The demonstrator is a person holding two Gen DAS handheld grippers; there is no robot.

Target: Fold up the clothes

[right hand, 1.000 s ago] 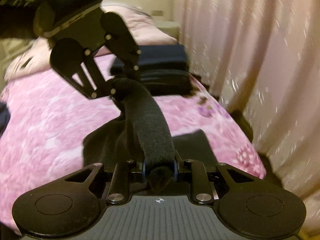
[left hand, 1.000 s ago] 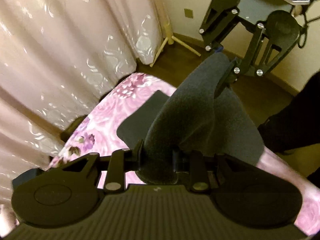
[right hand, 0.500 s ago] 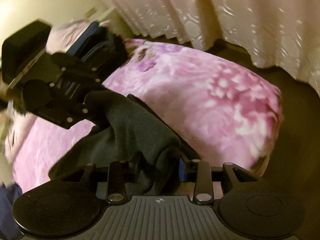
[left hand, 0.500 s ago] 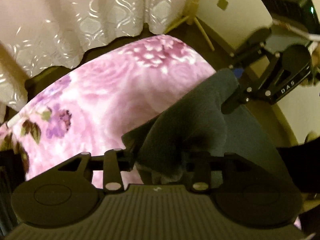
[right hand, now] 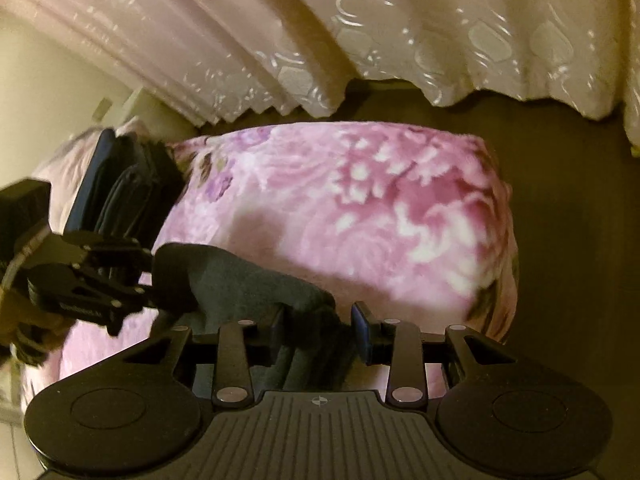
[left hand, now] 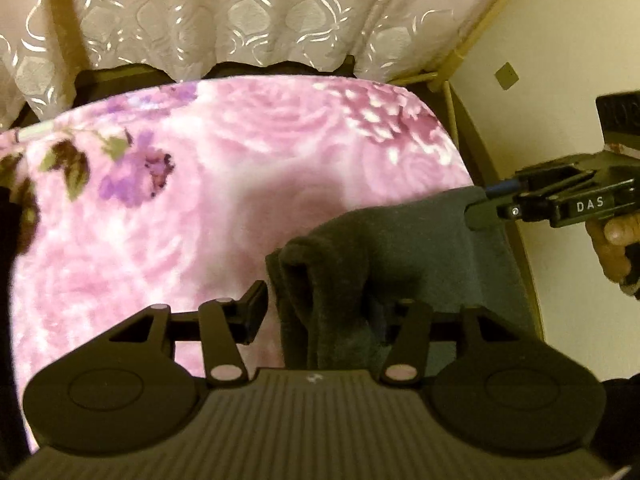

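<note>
Curtain (left hand: 200, 20) fabric, pale and patterned, hangs across the top of the left wrist view from ten to one o'clock. Below it the bed (left hand: 224, 208) with its pink flowered blanket fills the left and middle.

At six o'clock the left gripper (left hand: 320, 304) points steeply down at the blanket. Its fingers have just been spreading and now stand apart. The dark grey garment (left hand: 400, 248) is bunched between them, with the left finger just beside the cloth edge and not pressing on it, and the right finger hidden behind the folds. The garment lies on the bed's near right part, running towards three o'clock. There the tip of the right gripper (left hand: 492, 200) meets its far corner, and a hand (left hand: 616, 248) holds that tool at the frame edge.

In the right wrist view, a stack of folded dark blue clothes (right hand: 120, 188) sits at nine o'clock on the bed, behind the left gripper. The garment stretches from there to six o'clock, where it lies between the right gripper's fingers. These have also just been opening and are apart, the right one clear of the cloth. Dark floor (right hand: 568, 208) shows at three o'clock.
</note>
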